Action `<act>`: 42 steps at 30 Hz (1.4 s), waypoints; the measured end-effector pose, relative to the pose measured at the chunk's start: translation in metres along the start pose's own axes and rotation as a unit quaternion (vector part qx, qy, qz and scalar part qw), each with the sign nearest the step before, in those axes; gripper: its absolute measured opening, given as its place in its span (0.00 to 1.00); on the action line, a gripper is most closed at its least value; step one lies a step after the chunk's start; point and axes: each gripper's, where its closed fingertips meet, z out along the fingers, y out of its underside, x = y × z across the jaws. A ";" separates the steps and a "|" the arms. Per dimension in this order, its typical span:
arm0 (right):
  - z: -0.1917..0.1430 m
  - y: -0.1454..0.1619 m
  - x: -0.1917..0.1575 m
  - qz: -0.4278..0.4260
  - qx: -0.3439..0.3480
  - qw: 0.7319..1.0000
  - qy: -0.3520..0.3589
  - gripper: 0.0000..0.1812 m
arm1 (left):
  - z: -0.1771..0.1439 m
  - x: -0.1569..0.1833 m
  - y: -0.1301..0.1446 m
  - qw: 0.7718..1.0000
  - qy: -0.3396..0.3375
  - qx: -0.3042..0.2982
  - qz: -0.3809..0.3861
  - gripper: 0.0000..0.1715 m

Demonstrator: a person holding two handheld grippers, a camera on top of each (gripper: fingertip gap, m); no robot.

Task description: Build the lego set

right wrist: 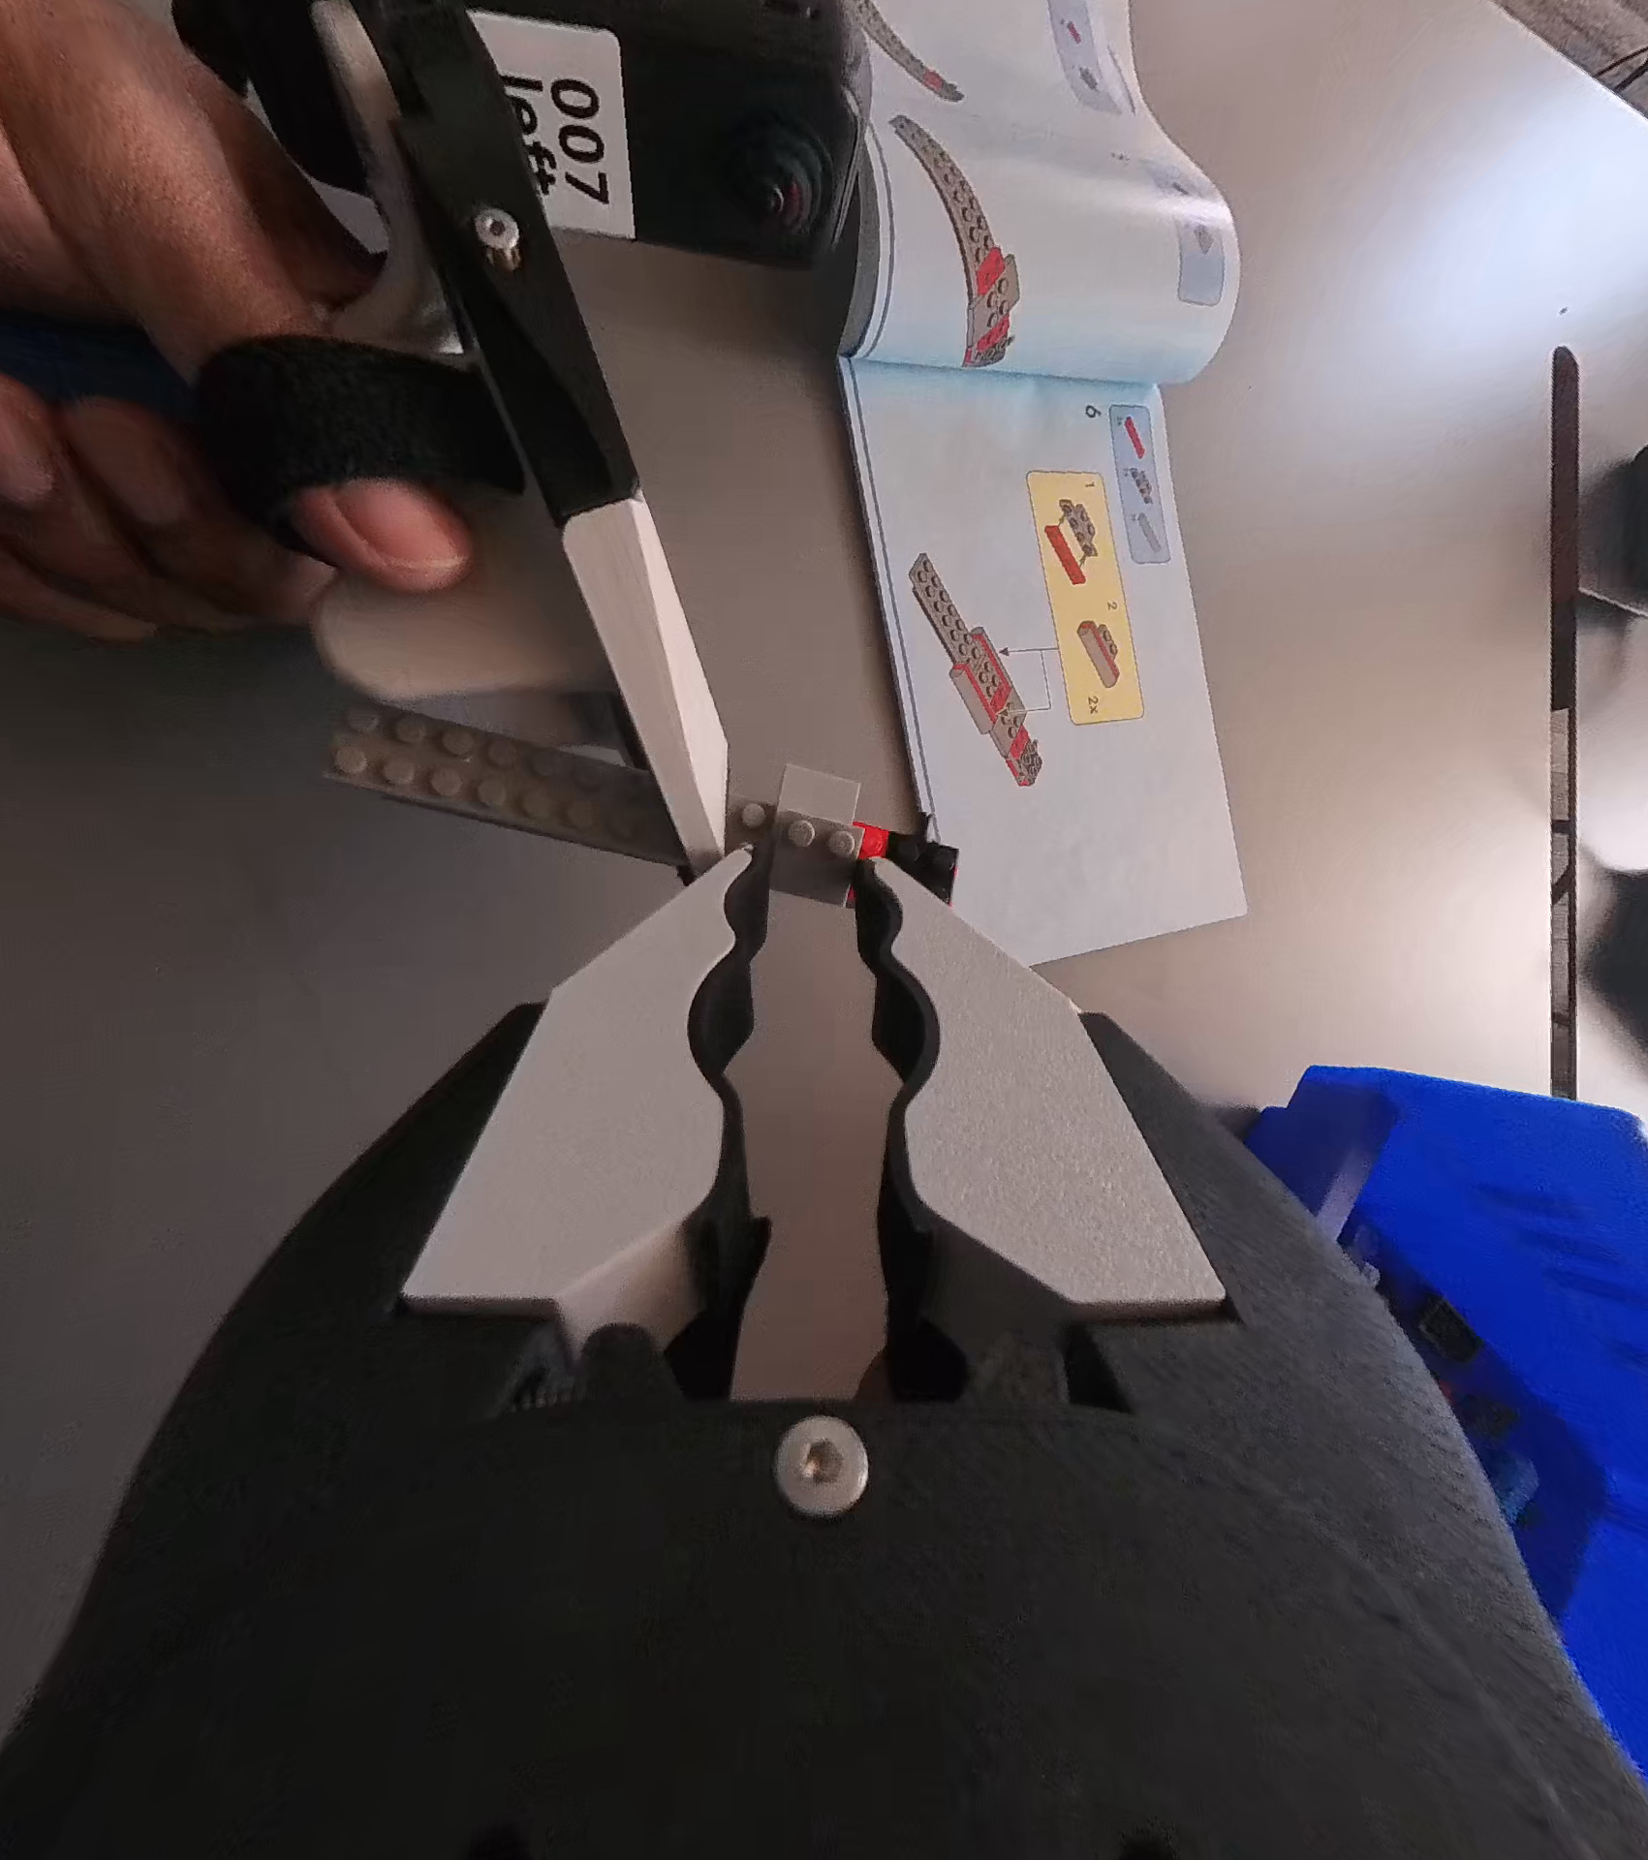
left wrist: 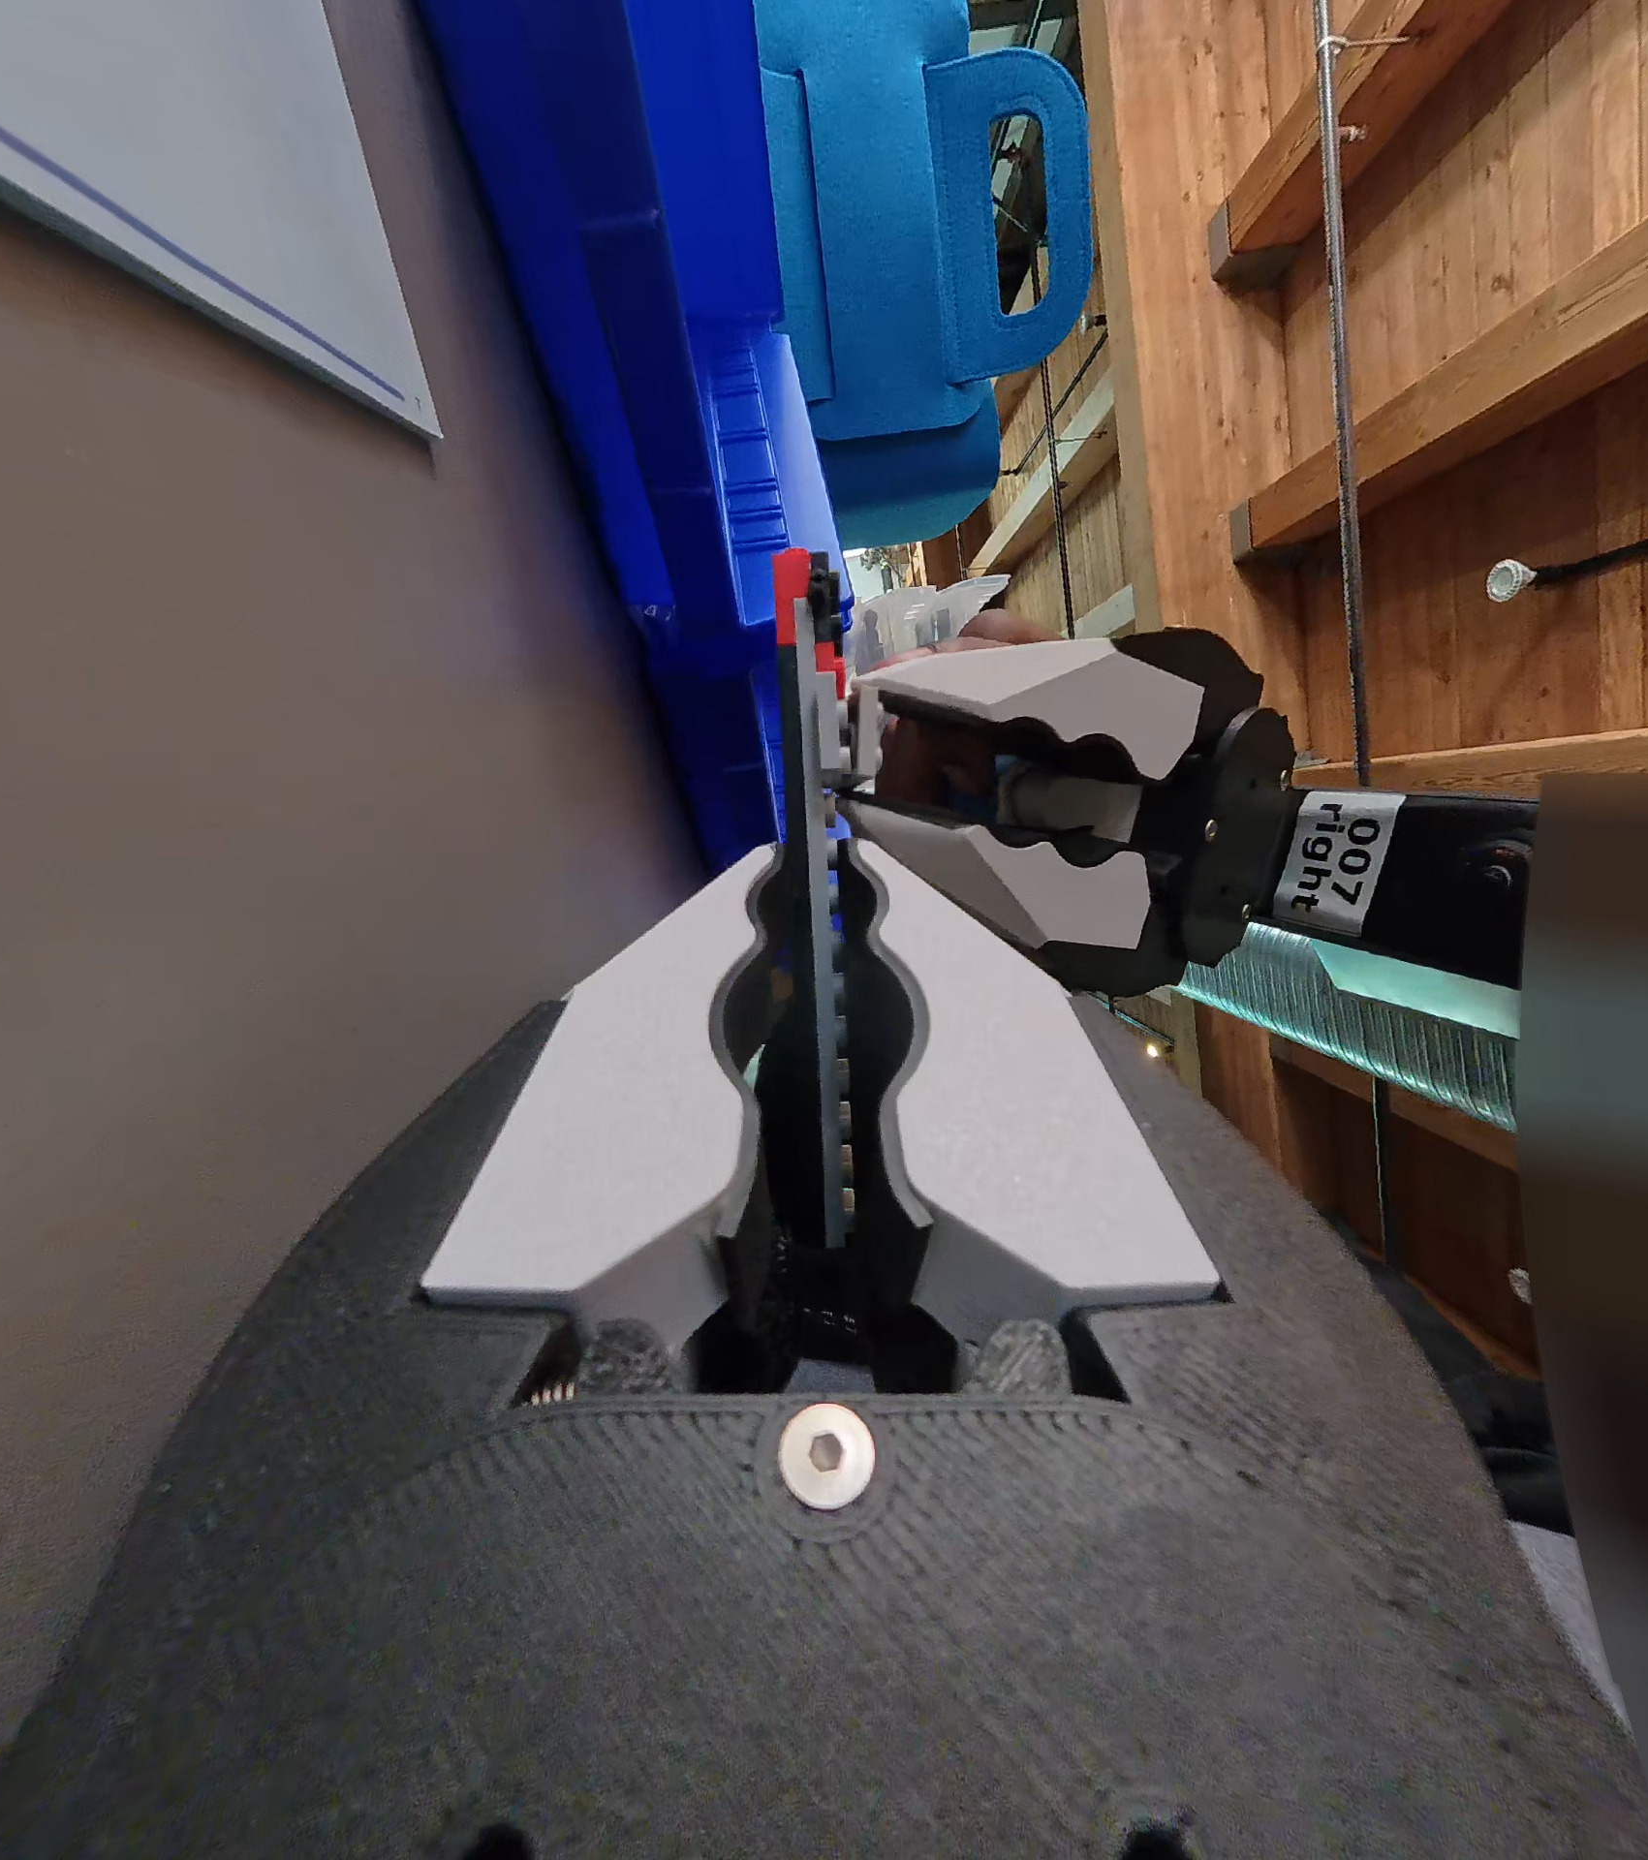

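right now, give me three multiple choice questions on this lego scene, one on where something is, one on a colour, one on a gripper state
1. Where does the open instruction booklet lie?
A. flat on the white table
B. inside the blue bin
C. clamped in a gripper

2. What colour is the long studded plate?
A. yellow
B. grey
C. green

3. How does the left gripper stand?
A. wide open and empty
B. shut on the long studded plate
C. out of view

Answers:
1. A: in the right wrist view the booklet's pages rest on the table, apart from the blue bin.
2. B: its studs and face are grey, with red and black pieces only at its far end.
3. B: in the left wrist view the fingers close on the plate seen edge-on between them, while the right gripper pinches a small grey piece at the plate's end.
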 end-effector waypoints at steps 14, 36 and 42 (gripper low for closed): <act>0.001 -0.003 0.003 0.018 0.021 1.000 -0.005 0.11 | 0.000 0.002 -0.002 1.000 0.014 0.005 -0.017 0.04; 0.000 -0.007 0.009 0.032 0.047 0.998 -0.005 0.15 | -0.002 0.005 -0.006 0.999 0.031 0.017 -0.031 0.04; 0.000 -0.009 0.010 0.029 0.051 0.998 -0.004 0.15 | -0.002 0.006 -0.007 0.999 0.034 0.020 -0.034 0.04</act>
